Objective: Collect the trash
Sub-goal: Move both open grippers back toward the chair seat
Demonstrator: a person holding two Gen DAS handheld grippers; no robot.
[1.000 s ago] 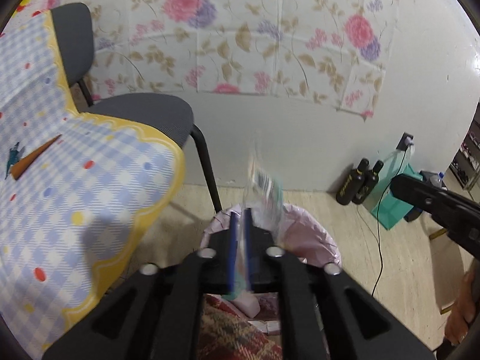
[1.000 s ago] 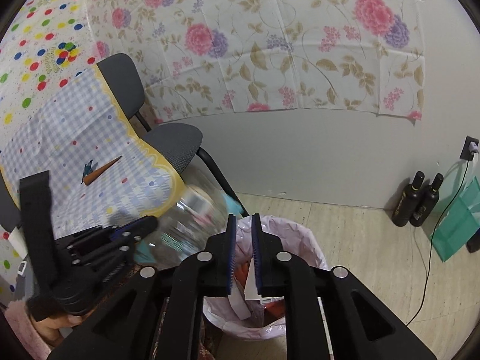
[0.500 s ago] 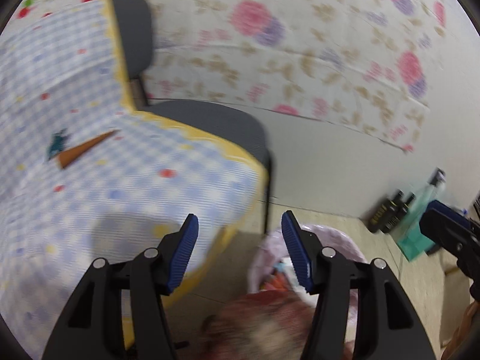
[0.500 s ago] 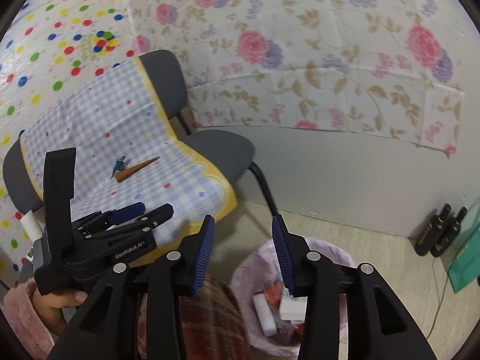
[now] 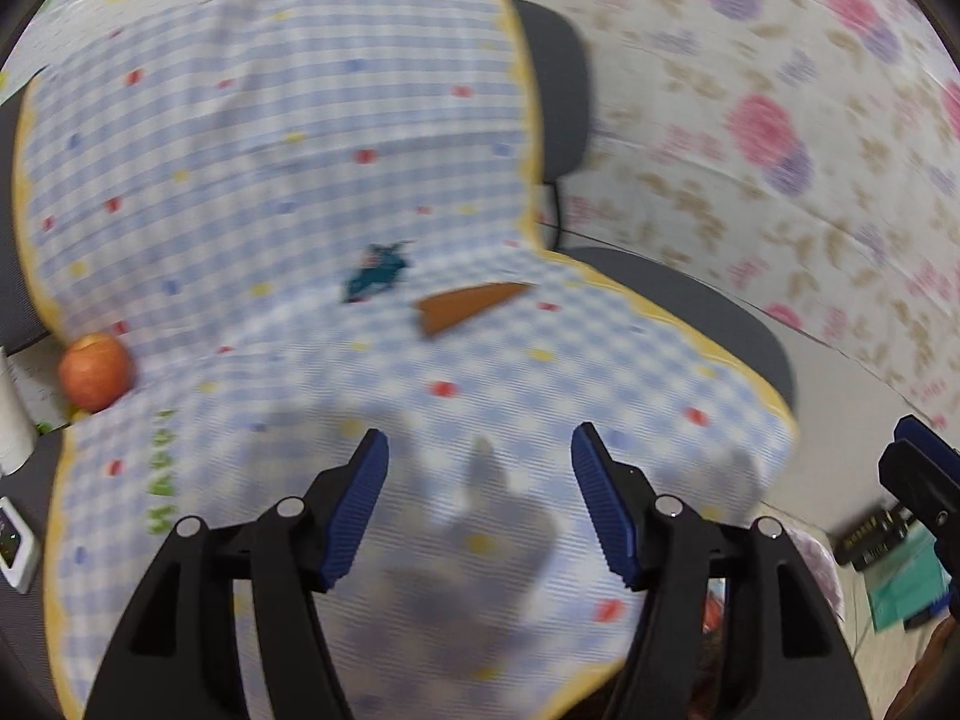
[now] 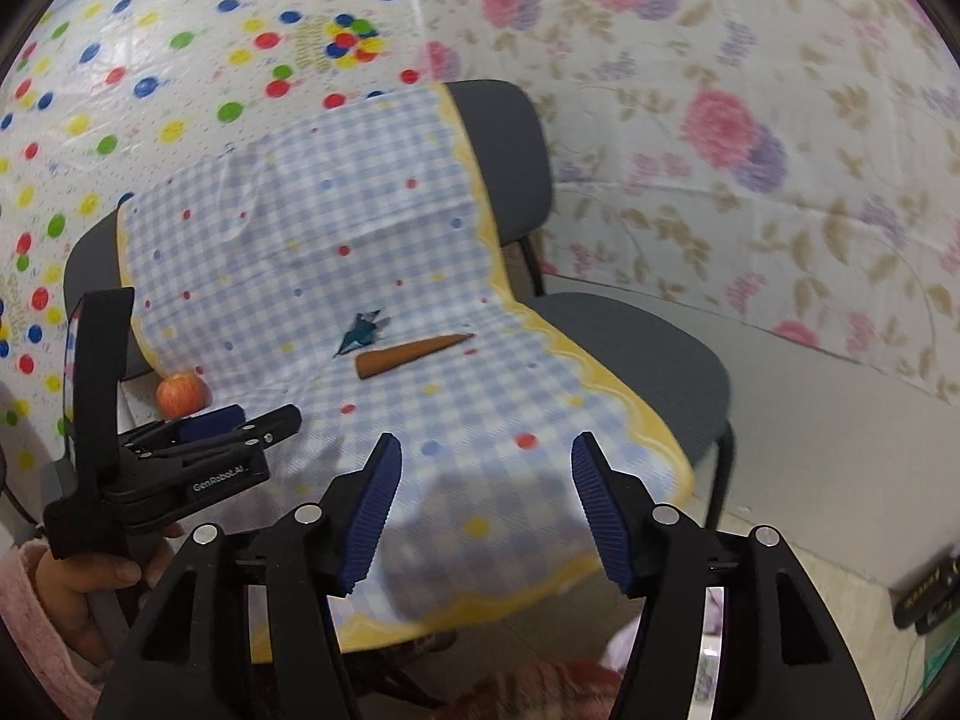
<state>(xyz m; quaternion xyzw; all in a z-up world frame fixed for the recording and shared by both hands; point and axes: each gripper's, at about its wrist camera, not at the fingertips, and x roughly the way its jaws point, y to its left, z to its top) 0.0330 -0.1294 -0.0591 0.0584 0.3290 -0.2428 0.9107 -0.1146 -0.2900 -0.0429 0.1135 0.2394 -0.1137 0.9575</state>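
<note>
My left gripper (image 5: 480, 498) is open and empty above the checked blue cloth (image 5: 300, 192) on the chairs. My right gripper (image 6: 483, 501) is open and empty too, over the cloth's front edge. The left gripper also shows in the right wrist view (image 6: 252, 423) at the left, held in a hand. On the cloth (image 6: 336, 228) lie a small dark teal scrap (image 5: 375, 276) (image 6: 360, 330) and an orange-brown cone-shaped piece (image 5: 468, 306) (image 6: 411, 351). A red apple (image 5: 95, 371) (image 6: 182, 393) sits at the cloth's left edge. The pink-lined trash bin (image 5: 810, 564) peeks in at lower right.
Grey chairs (image 6: 630, 336) stand under the cloth against a flowered wall covering (image 6: 750, 120). Dark bottles (image 6: 924, 594) and a teal bag (image 5: 906, 588) stand on the floor at the right. A small white device (image 5: 15, 543) lies at the far left.
Both grippers opened over the bin, the left letting go of a wrapper, then swung left and up from the bin toward the cloth-covered chairs.
</note>
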